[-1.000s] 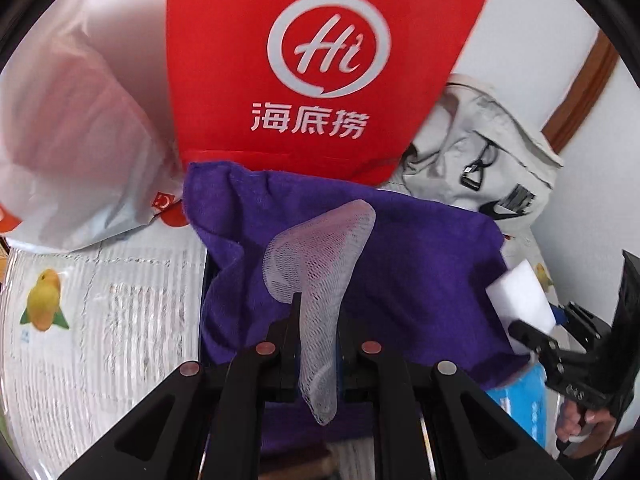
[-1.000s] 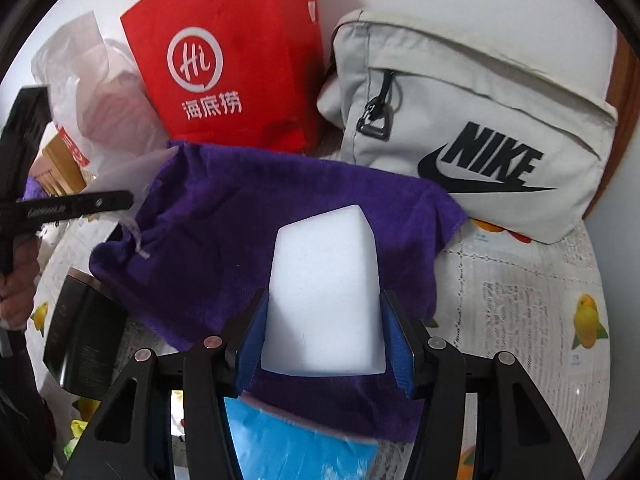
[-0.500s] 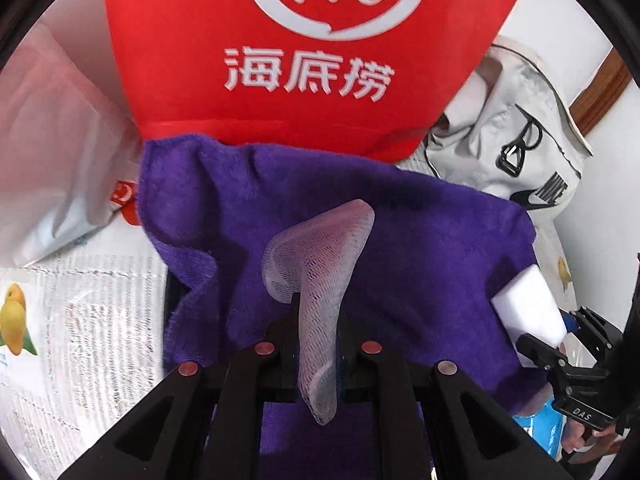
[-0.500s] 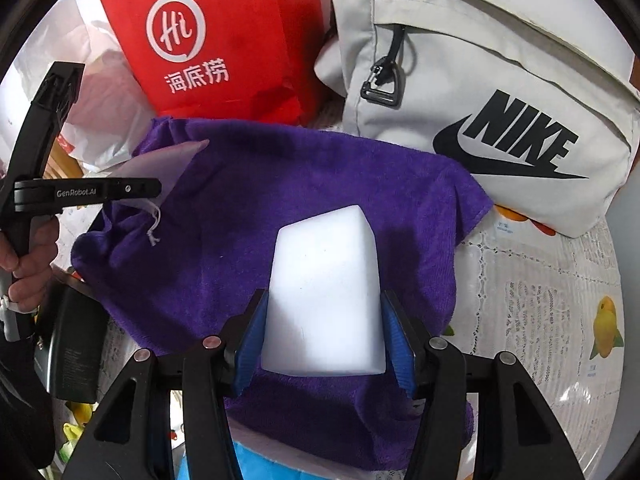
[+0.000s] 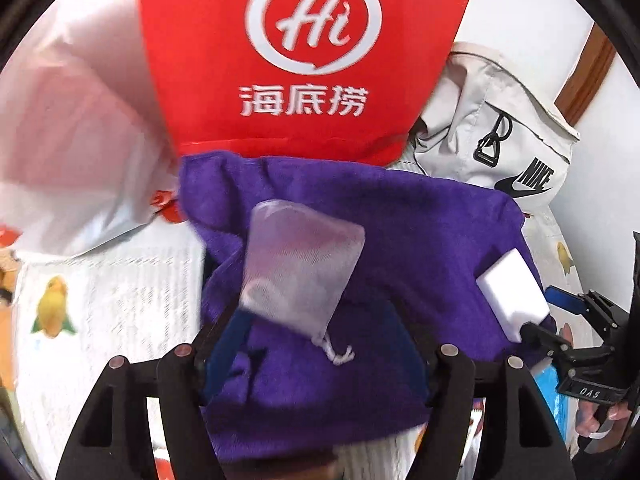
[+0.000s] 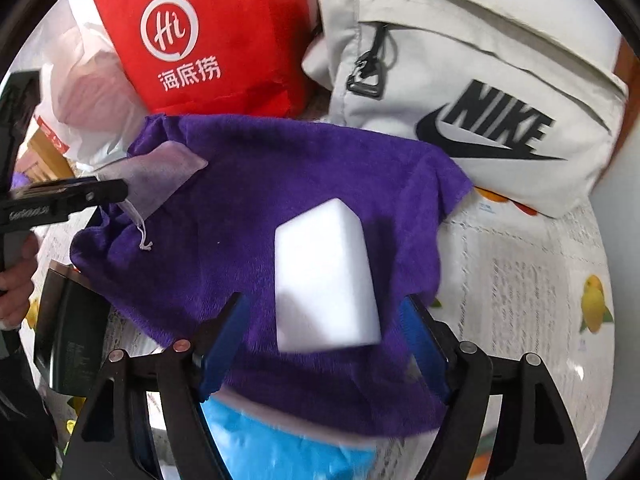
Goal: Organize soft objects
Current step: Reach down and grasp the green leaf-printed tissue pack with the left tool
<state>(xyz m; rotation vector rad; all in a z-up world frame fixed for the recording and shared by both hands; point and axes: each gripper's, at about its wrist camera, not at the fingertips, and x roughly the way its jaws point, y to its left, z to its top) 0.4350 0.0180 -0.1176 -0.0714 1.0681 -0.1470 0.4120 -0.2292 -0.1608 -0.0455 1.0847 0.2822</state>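
A: Item one — left gripper (image 5: 320, 344). Condition?

B: Jaws opening, spread wide. The white mesh pouch (image 5: 300, 272) sits between them but neither pad presses on it; it leans toward the left blue finger (image 5: 232, 340), blurred, drawstring (image 5: 338, 354) trailing below. Nothing gripped.

A: What lies under it?

B: Purple towel (image 5: 400, 232), spread directly ahead of and beneath the fingers. Whether the pouch rests on the towel or is still just above it, I cannot tell.

A: Item two — right gripper (image 6: 324, 344).

B: Jaws opening as well. White sponge block (image 6: 326, 276) between the two blue pads, a clear gap of purple on each side. Not clamped. The block's lower edge is blurred.

A: Location of the block?

B: Over the near part of the purple towel (image 6: 280, 184), between the fingers. From the left wrist view the same block (image 5: 512, 292) shows far to the right, at the towel's edge, by the other gripper's tips.

A: Surroundings, catalogued from the right gripper?

B: Ahead and left — red paper bag (image 6: 208, 40) with white logo, standing behind the towel. Ahead and right — grey Nike bag (image 6: 480, 80), touching the towel's far corner. Far left, a translucent plastic bag (image 6: 88, 100). Below the fingers, something bright blue (image 6: 280, 448) tucked under the towel's near edge. Printed tablecloth (image 6: 520, 280) to the right, with fruit motifs.

A: Person?

B: A hand (image 6: 16, 280) at the left rim, on the left gripper's handle.
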